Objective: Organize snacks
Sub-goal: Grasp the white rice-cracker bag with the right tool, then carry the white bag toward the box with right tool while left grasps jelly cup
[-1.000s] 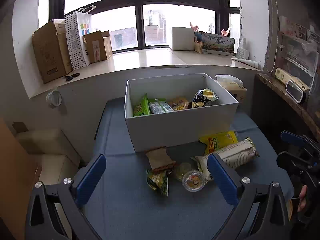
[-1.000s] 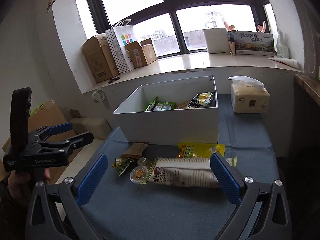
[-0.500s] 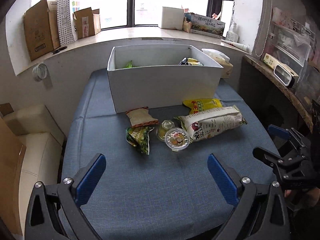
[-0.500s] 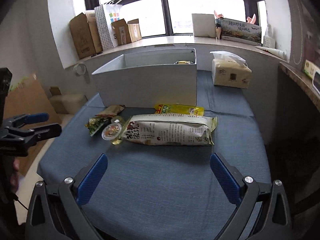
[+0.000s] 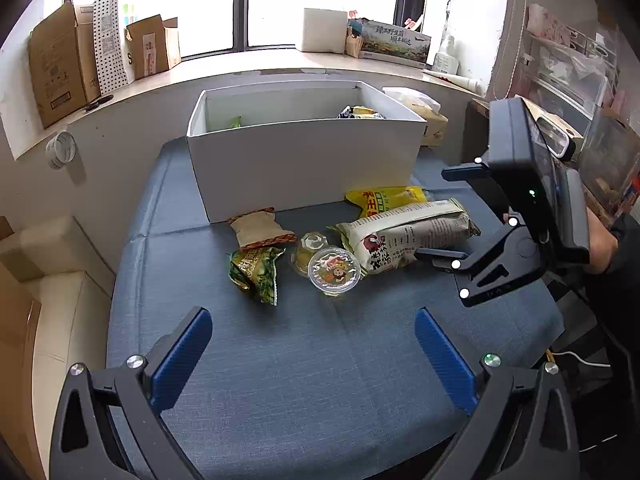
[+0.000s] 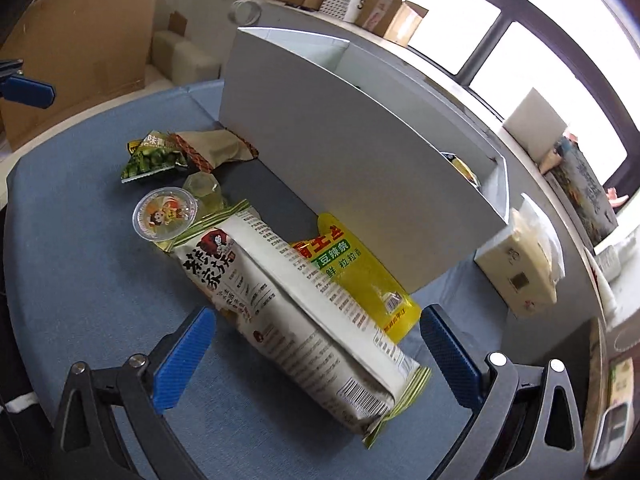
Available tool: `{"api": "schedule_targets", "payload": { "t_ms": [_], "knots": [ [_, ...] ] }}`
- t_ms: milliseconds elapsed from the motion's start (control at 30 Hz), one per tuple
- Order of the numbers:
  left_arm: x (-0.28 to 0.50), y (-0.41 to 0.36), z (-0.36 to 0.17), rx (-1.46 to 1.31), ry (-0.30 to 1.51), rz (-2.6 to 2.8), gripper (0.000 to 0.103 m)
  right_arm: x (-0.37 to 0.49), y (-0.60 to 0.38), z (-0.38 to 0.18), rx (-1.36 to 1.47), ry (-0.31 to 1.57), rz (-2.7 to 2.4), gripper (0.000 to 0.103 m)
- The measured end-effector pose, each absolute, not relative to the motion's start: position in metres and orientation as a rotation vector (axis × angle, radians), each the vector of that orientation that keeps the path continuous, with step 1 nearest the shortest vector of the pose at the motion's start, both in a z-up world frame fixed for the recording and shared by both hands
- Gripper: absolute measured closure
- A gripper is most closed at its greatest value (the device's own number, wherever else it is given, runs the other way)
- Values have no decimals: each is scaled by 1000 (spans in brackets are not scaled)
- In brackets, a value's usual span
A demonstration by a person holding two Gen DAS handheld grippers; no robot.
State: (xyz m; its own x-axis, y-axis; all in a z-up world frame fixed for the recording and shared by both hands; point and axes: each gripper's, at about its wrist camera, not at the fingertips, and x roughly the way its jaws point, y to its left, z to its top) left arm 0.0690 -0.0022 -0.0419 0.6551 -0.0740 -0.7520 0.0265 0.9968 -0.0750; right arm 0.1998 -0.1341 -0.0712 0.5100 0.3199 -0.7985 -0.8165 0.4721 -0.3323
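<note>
Loose snacks lie on the blue table in front of a white box: a long white bag, a yellow bag, a round jelly cup, a green pack and a brown pack. My left gripper is open and empty, low over the near table. My right gripper is open, its jaws standing on either side of the long white bag, not closed on it. The right gripper also shows in the left wrist view. The box holds several snacks.
A tissue box sits right of the white box. The windowsill behind holds cardboard boxes, a dotted paper bag and a white box. A shelf stands at the right. The table edge drops off at left.
My right gripper has moved forward and down over the long white bag, tilting as it went. My left gripper has stayed back over the near table, and the right gripper came into its view.
</note>
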Motion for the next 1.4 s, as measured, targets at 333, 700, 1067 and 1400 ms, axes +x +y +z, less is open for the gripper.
{"api": "schedule_targets", "payload": {
  "t_ms": [333, 700, 1067, 1400],
  "knots": [
    [72, 5, -51, -92, 876, -56, 0, 230, -110, -106, -922, 892, 892, 0],
    [75, 12, -60, -122, 893, -46, 0, 213, -130, -97, -784, 889, 933, 49],
    [81, 16, -76, -129, 927, -42, 0, 183, -179, -78, -452, 931, 776, 64],
    [104, -9, -85, -126, 945, -94, 0, 129, -229, -39, -40, 823, 577, 64]
  ]
}}
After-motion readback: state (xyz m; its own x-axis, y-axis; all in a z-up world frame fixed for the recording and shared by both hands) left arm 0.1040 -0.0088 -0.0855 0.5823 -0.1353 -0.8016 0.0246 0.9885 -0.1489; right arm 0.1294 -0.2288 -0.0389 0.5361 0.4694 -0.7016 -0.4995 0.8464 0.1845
